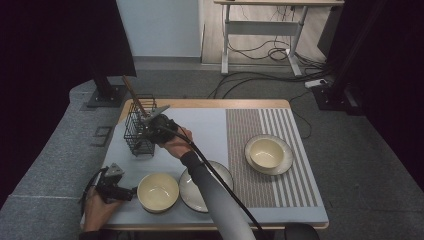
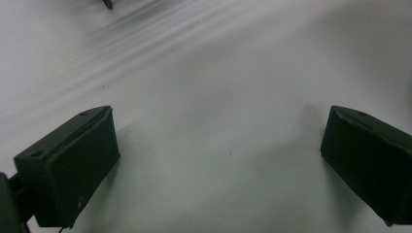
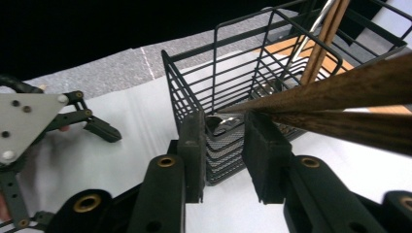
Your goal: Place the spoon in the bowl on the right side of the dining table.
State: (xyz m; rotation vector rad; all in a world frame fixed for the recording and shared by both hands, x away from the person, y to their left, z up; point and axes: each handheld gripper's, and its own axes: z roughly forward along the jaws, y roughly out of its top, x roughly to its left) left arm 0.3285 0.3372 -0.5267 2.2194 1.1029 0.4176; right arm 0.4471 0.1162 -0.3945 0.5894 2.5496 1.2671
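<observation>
The left gripper (image 1: 131,193) rests low with jaws wide apart; the right gripper (image 1: 145,131), arm outstretched, has jaws narrowly parted.

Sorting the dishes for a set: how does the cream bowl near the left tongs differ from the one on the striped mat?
The near bowl sits directly on the grey mat; the far bowl rests on a speckled plate. The near bowl lies beside the left tongs; the far one stands apart. Both are cream, round, upright and empty.

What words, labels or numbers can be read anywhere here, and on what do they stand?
None: no writing shows on the wire basket, the bowls, the plates, the striped mat or the right gripper.
</observation>
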